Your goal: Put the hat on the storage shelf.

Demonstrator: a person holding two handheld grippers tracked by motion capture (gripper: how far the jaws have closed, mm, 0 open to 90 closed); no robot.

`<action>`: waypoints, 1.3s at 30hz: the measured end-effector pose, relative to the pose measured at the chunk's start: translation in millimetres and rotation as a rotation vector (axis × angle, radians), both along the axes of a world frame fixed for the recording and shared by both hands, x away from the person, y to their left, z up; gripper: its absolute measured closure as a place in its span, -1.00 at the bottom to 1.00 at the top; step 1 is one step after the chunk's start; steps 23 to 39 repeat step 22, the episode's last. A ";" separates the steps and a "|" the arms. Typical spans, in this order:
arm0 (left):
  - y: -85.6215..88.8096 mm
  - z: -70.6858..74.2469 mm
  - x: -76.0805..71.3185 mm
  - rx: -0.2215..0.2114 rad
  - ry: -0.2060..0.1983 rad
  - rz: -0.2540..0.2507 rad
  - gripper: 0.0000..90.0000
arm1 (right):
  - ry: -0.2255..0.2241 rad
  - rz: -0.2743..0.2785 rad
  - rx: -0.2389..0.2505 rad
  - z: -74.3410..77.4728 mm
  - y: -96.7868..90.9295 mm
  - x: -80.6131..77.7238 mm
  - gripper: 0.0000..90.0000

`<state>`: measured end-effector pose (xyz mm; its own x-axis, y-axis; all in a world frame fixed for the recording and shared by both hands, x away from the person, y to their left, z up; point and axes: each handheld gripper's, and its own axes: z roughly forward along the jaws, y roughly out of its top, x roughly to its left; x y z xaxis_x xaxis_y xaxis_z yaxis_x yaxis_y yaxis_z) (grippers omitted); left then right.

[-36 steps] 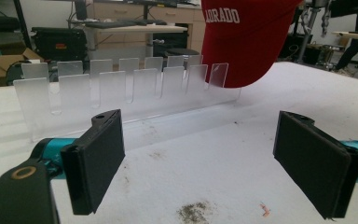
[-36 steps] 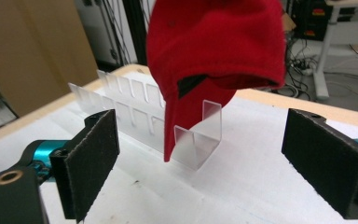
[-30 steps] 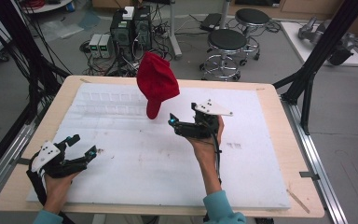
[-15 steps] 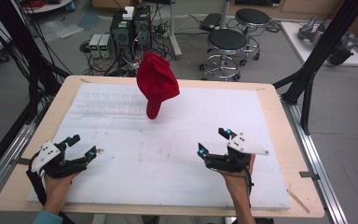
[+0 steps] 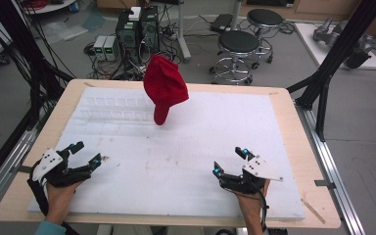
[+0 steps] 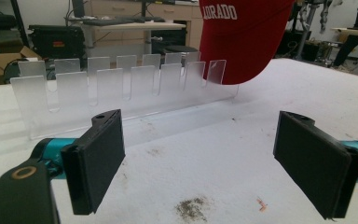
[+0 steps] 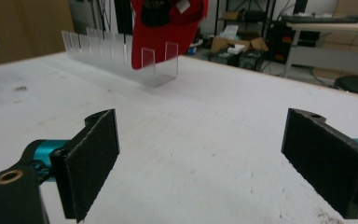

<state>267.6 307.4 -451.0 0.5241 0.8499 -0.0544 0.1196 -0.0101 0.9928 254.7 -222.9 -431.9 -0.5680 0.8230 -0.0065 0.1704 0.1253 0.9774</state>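
From above, the red cap [image 5: 165,88] hangs on the clear rack [image 5: 112,108] at the counter's [image 5: 284,105] 12 o'clock, well apart from the left gripper [image 5: 87,154] and right gripper [image 5: 229,162], both released. The left gripper view adds white lettering on the cap [image 6: 242,37]. The right gripper view shows its dark underside and a tag.

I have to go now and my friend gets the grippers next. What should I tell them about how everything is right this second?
Left gripper: open, holding nothing, low over the table's near left part.
Right gripper: open, holding nothing, near right part.
Red cap: sits on the right end of the clear slotted rack at the far side of the white table cover, brim pointing down. Neither gripper touches it.
Done: the cap looks hung on the rack.
Left: probably nothing for this cap; check it sits steady, since it leans over the rack's end.
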 end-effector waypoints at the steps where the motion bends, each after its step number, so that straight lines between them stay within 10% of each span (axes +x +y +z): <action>1: -0.1 0.0 0.0 0.003 -0.001 -0.001 -0.63 | 0.010 -0.007 -0.019 -1.0 0.6 0.7 -0.78; 13: 0.0 0.2 0.3 0.006 0.001 -0.003 -0.63 | 0.006 -0.072 0.058 -14.3 -10.5 -3.6 -0.77; 39: -0.9 0.1 0.2 0.011 0.000 0.000 -0.63 | 0.002 -0.083 0.053 -17.4 -11.9 -4.3 -0.77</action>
